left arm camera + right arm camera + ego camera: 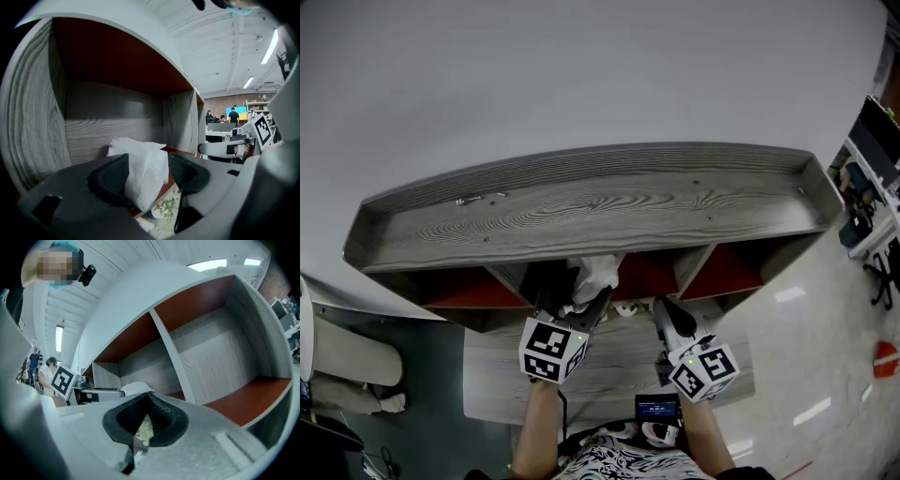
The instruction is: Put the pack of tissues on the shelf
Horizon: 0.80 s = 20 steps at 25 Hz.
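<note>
Head view: shelf (581, 206) hides most tissue pack (598, 275); left hand-held gripper (147, 171) gapes, right hand-held gripper (149, 401) closed.

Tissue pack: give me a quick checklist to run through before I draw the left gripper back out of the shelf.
1. Pack of tissues inside the shelf compartment: ok.
2. Left gripper jaws apart, with a gap on one side of the pack: ok.
3. Both jaws off the pack: cannot tell; one overlaps it in the left gripper view.
4. Pack resting on the compartment floor: cannot tell; its base is hidden behind the gripper.
5. Right gripper shut, empty and away from the pack: ok.
</note>
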Each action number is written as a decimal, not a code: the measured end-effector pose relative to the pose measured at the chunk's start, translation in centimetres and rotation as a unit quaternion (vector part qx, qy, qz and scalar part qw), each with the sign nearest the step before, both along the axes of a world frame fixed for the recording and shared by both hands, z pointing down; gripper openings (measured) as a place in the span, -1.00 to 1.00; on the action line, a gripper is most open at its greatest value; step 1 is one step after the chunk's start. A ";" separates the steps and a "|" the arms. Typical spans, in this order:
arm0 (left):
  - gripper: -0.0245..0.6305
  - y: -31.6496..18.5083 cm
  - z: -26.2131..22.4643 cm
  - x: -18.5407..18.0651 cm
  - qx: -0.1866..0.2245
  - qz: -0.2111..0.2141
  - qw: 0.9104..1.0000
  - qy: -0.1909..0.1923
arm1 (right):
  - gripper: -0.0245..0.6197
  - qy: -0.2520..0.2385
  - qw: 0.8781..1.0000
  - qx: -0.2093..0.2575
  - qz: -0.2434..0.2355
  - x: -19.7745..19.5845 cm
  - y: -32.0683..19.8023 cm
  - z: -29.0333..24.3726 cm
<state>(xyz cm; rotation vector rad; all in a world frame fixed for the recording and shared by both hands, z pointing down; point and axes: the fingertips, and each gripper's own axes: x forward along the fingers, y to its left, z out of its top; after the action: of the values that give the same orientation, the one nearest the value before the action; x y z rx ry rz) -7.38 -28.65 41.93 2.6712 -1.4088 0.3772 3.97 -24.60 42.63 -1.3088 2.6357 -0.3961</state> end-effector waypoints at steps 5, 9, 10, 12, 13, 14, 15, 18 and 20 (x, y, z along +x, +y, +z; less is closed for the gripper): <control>-0.16 0.7 -1.0 -0.9 0.031 -0.025 0.999 0.015 | -0.92 0.005 1.000 0.002 0.005 0.4 0.6 -0.1; -0.16 1.6 -1.4 -1.4 0.041 -0.033 0.998 0.025 | -0.92 0.013 1.000 0.002 0.013 0.6 1.2 0.0; -0.16 1.9 -1.6 -1.4 0.044 -0.034 0.998 0.027 | -0.91 0.016 1.000 0.002 0.015 0.7 1.3 0.0; -0.16 2.4 -1.7 -1.5 0.048 -0.038 0.998 0.031 | -0.91 0.023 1.000 0.002 0.017 0.7 1.6 0.1; -0.16 2.6 -1.8 -1.5 0.050 -0.039 0.997 0.034 | -0.92 0.026 0.999 0.001 0.019 0.7 1.7 0.2; -0.16 2.9 -1.9 -1.4 0.052 -0.039 0.997 0.039 | -0.92 0.030 0.999 0.000 0.020 0.7 1.9 0.2; -0.16 3.1 -1.9 -1.4 0.053 -0.039 0.997 0.044 | -0.92 0.034 0.999 0.001 0.020 0.6 2.0 0.2; -0.16 3.8 -1.8 -1.3 0.054 -0.038 0.996 0.057 | -0.91 0.048 0.999 0.007 0.017 0.3 2.5 0.1; -0.19 4.4 -1.7 -1.4 0.053 -0.039 0.996 0.065 | -0.92 0.053 0.998 0.007 0.018 0.3 2.9 0.2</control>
<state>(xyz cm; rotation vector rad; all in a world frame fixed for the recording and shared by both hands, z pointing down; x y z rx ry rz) -8.81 -24.26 40.27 2.6550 -1.5286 0.1228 4.22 -21.66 42.80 -1.4079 2.6908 -0.3119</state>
